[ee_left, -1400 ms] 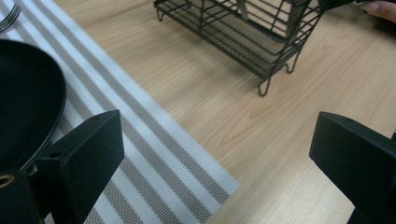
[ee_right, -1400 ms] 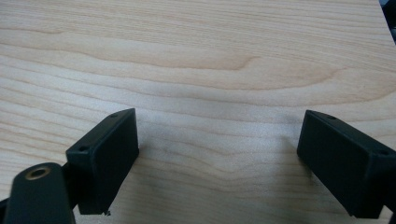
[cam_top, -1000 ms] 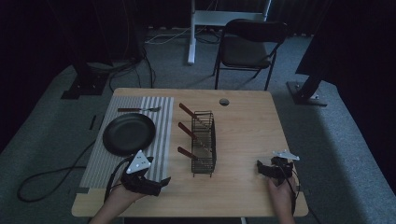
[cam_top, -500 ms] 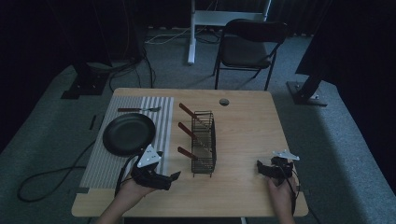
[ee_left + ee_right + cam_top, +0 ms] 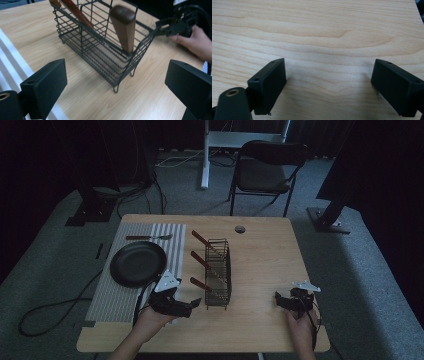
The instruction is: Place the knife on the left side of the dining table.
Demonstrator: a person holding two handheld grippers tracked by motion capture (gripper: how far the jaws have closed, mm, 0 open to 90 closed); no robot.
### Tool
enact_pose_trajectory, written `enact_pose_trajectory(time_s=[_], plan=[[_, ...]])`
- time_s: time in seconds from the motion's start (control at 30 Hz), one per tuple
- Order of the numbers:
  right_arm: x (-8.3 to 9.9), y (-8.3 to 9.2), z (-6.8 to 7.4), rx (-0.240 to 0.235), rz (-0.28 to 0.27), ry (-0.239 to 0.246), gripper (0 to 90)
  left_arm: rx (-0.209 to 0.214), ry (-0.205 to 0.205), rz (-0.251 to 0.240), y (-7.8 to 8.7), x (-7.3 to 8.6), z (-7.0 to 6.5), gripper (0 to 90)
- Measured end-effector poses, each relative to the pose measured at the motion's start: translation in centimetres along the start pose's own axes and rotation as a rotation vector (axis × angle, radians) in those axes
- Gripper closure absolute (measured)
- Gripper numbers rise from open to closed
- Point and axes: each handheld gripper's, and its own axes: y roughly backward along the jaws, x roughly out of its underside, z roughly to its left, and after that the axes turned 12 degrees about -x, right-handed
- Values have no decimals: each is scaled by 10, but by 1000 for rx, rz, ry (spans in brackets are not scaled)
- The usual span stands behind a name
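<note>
We hold the left gripper (image 5: 192, 304) low over the near left part of the wooden table (image 5: 265, 255), with its jaws spread wide and nothing between them. It points at the near end of the black wire rack (image 5: 218, 270), which stands upright at the table's middle, just right of the striped mat (image 5: 125, 297). In the left gripper view the rack (image 5: 100, 47) sits just beyond our open jaws, apart from them, its near corner and small feet resting on the wood.

Three wooden-handled utensils lean in the rack, handles up and tilted toward the left. The nearest wooden handle (image 5: 200, 284) sticks out over the rack's near left side, close to our left gripper but not touching it; in the left gripper view this handle (image 5: 124, 27) stands against the rack's wires.

On the mat lies a black pan (image 5: 138, 263), and a fork (image 5: 148, 237) lies at the mat's far end.

Our right gripper (image 5: 280, 300) rests at the near right of the table, well apart from the rack. Its jaws are likewise spread wide, with bare wood (image 5: 319, 32) between them.
</note>
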Motion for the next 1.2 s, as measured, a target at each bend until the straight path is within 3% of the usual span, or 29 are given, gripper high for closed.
enact_pose_trajectory(time_s=[0.07, 0.4, 0.43, 0.53, 0.57, 0.63, 0.67, 0.8, 1.0, 1.2], plan=[[0, 0, 0, 0, 0, 0, 118, 1, 24, -2, -3, -3, -2, 49], [0, 0, 0, 0, 0, 0, 118, -36, 60, -1, -4, -13, -8, 84], [0, 0, 0, 0, 0, 0, 117, -33, 66, -7, -3, -13, -8, 135], [0, 0, 0, 0, 0, 0, 118, -29, 70, -16, -4, -15, -8, 166], [0, 0, 0, 0, 0, 0, 118, -26, 70, -23, -4, -16, -10, 237], [0, 0, 0, 0, 0, 0, 117, -22, 68, -23, -5, -16, -11, 240], [0, 0, 0, 0, 0, 0, 118, -13, 69, -27, -6, -16, -12, 282], [0, 0, 0, 0, 0, 0, 117, -24, 60, -48, -8, -15, -15, 422], [0, 0, 0, 0, 0, 0, 118, -17, 72, -76, -9, -13, -16, 550], [0, 0, 0, 0, 0, 0, 118, -28, 56, -94, -9, -10, -18, 692]])
